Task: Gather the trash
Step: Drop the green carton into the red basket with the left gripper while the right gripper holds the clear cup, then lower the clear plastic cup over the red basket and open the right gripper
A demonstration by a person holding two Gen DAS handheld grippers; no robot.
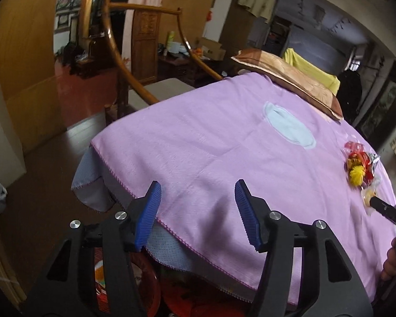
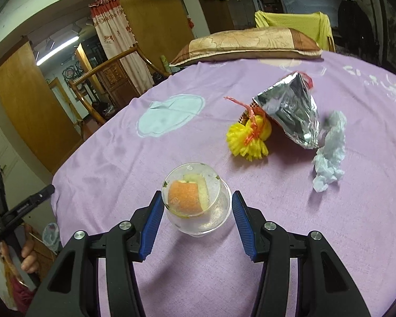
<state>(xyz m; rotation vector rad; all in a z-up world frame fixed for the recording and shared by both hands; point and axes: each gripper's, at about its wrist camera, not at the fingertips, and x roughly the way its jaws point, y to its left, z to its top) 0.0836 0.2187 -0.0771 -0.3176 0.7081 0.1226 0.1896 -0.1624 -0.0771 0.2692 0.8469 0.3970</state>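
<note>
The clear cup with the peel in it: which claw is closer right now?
Right. The right claw straddles the clear cup, its blue pads flanking it without clearly pressing. The left claw is empty at the table's near edge, well off to the side.

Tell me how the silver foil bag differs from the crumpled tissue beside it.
The foil bag is shiny, creased and metallic; the tissue is matte, pale and soft. The bag is larger and puffs up in a peak; the tissue lies scrunched in a low strip. Both rest ungripped on the purple cloth.
</note>
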